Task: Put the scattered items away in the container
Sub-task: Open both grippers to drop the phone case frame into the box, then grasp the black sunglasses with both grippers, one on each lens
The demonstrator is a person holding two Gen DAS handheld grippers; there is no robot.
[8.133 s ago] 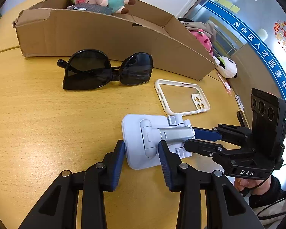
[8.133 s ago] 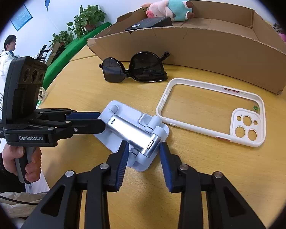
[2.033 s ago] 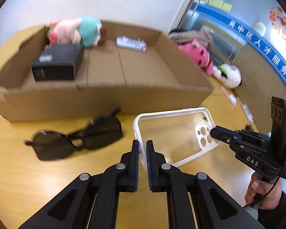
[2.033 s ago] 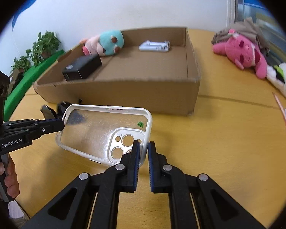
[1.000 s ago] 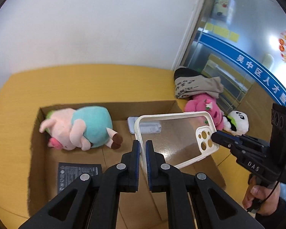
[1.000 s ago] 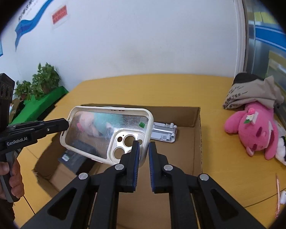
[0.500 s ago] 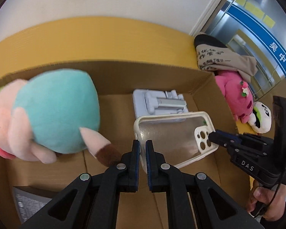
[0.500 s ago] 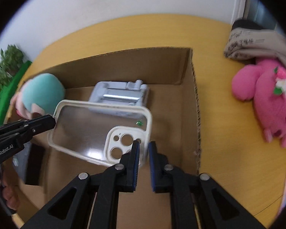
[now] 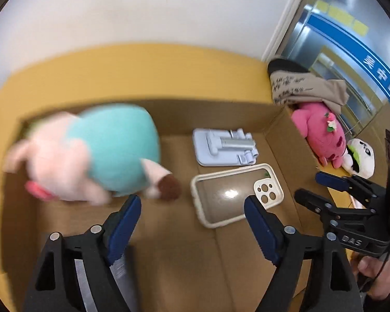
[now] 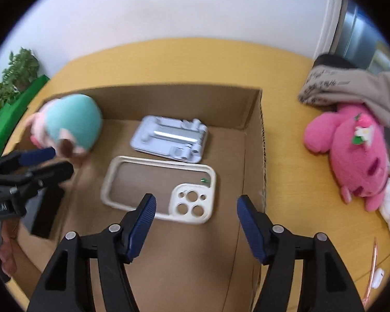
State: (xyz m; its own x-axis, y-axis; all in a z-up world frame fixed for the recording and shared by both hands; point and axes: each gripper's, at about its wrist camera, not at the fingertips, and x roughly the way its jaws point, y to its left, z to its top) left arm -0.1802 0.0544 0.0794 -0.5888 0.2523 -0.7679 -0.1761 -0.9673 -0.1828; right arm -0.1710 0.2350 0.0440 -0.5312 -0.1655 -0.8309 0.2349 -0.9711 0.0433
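Yellow table (image 10: 184,59), blurred pig plush (image 9: 91,156), phone case (image 10: 158,187) in cardboard box (image 10: 254,156), both hand-held grippers just opened, empty.

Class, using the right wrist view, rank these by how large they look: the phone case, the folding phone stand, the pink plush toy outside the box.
1. Pink plush toy, largest.
2. Phone case.
3. Folding phone stand, smallest; it lies farther from the camera, so this is unsure.

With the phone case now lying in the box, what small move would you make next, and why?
Probably lift both grippers straight up out of the cardboard box. The phone case lies flat on its floor; left gripper and right gripper have just opened, pads clear of it.
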